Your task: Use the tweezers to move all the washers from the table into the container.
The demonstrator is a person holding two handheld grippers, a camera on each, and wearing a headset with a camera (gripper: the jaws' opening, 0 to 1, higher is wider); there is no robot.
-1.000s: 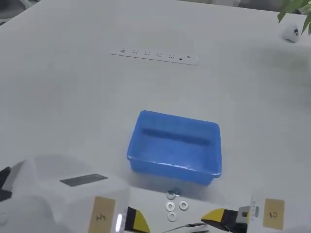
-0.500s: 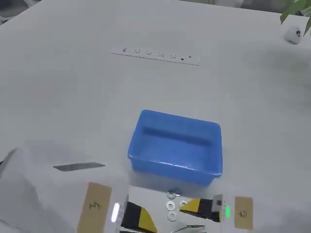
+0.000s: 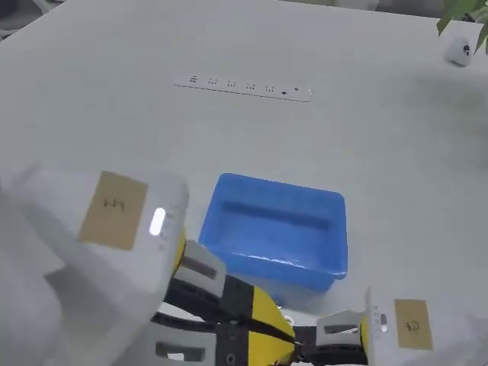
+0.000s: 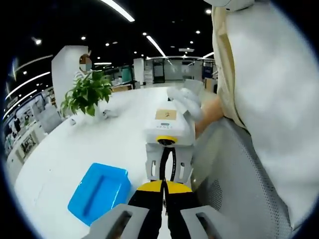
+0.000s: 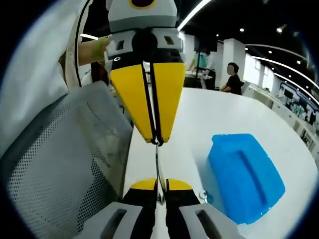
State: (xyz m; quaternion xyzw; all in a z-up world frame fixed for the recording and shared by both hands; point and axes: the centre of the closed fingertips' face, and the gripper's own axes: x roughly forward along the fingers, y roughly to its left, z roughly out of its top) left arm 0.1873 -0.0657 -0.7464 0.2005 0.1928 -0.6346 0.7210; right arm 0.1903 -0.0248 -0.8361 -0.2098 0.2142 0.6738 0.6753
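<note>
The two grippers meet nose to nose at the near edge of the white table [image 3: 114, 137], with the tweezers [image 5: 157, 164] strung between them. The left gripper [image 5: 156, 137] has its yellow jaws pressed together on one end. The right gripper [image 5: 157, 188] looks pinched on the other end, though the tweezers are so thin there that I can't be certain of that grip. The tweezers' long axis runs straight from one gripper to the other, roughly along the table's near edge and parallel to the near wall of the blue container [image 5: 244, 174].

What matters next is where the washers sit. From the right gripper view, one washer [image 5: 202, 195] lies flat on the table just beside the container's near corner, off to the side of the right gripper's jaws and close to them. From the head view, the left gripper's body hangs over that patch in front of the container. The right gripper is the nearer one, so my guess is that the tweezers must swing crosswise, tips toward the container, to reach the washer.
</note>
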